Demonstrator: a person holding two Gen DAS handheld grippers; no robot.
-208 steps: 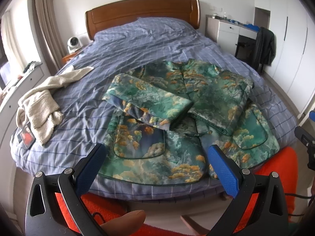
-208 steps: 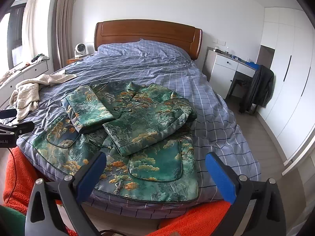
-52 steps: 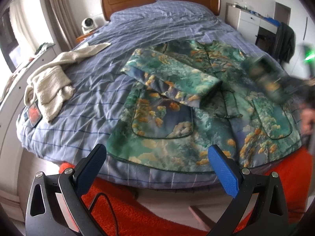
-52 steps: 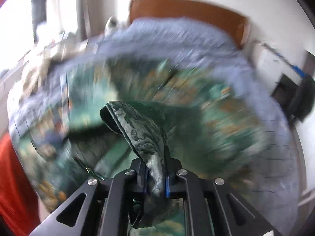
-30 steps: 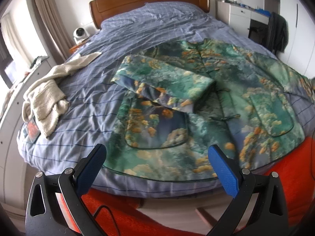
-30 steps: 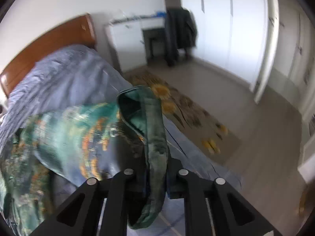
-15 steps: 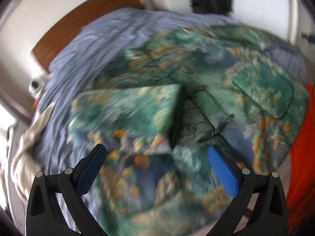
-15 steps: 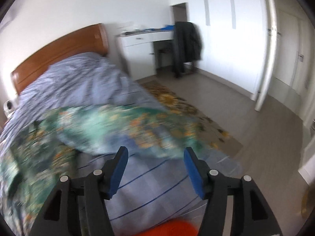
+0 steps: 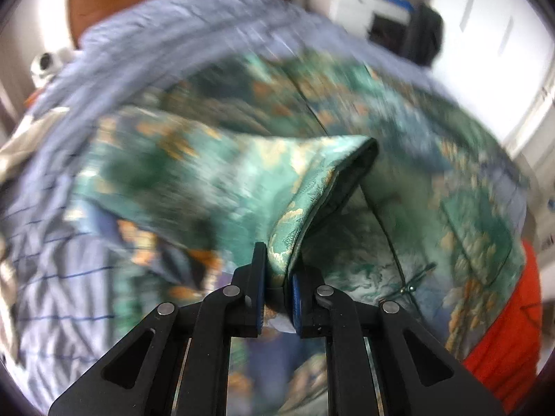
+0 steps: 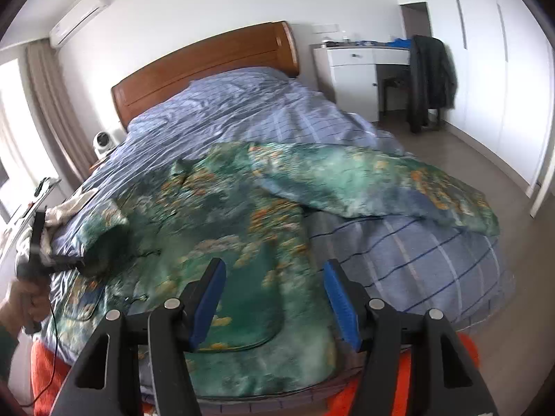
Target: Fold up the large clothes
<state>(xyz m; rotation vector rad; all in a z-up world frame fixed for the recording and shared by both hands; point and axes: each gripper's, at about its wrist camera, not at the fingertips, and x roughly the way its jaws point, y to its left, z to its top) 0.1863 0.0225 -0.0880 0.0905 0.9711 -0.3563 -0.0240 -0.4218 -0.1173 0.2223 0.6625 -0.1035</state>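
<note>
While the green patterned satin jacket (image 10: pixel 263 208) lies spread on the blue checked bed cover (image 10: pixel 433 260), the left gripper (image 9: pixel 279 277), just closed, pinches its sleeve cuff (image 9: pixel 312 201); the right gripper (image 10: pixel 274 298) hangs open, empty.

headboard (image 10: pixel 208 66): brown wood, behind your bed
chair coat (image 10: pixel 432 79): dark, by white desk (image 10: pixel 357 59)
wall unit (image 10: pixel 78 17): air conditioner, top left
</note>
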